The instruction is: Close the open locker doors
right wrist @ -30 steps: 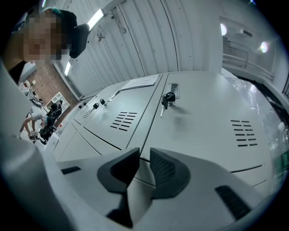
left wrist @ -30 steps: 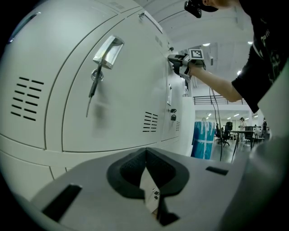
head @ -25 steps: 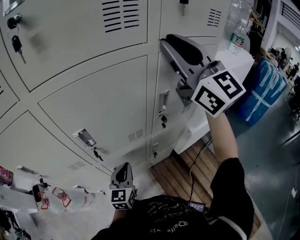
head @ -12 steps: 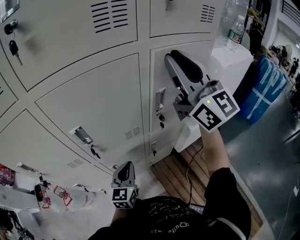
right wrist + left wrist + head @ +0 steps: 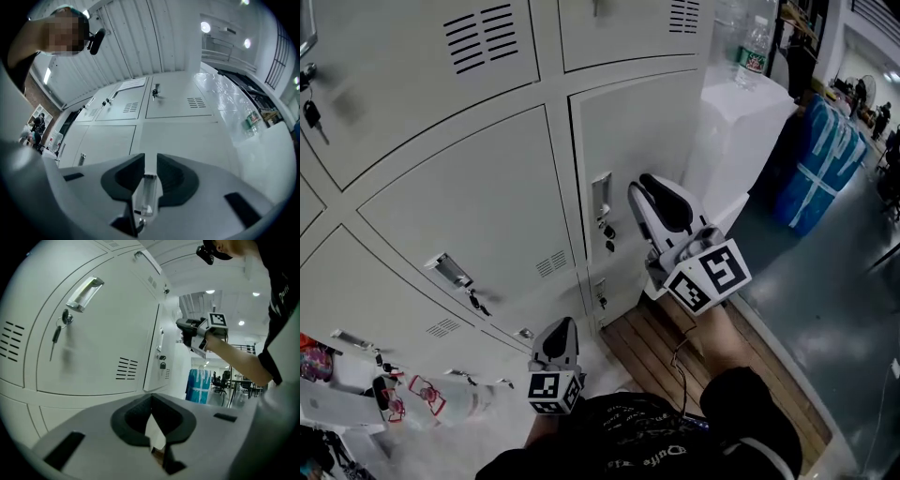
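Door [image 5: 642, 122] in the right column sits flush with its frame, or nearly so; latching cannot be confirmed. Right gripper [image 5: 649, 192] is just beside the door's handle [image 5: 600, 190], jaws slightly apart, pinching nothing. Left gripper [image 5: 562, 330] hangs low, jaws pressed together, empty. Left doors [image 5: 478, 197] look closed. Judgement: task is near its end; a final push may remain.

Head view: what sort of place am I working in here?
Probably a locker area in a workshop or warehouse hall: grey metal lockers with keys hanging in their locks, a wooden slatted platform below, and a blue wrapped stack nearby.
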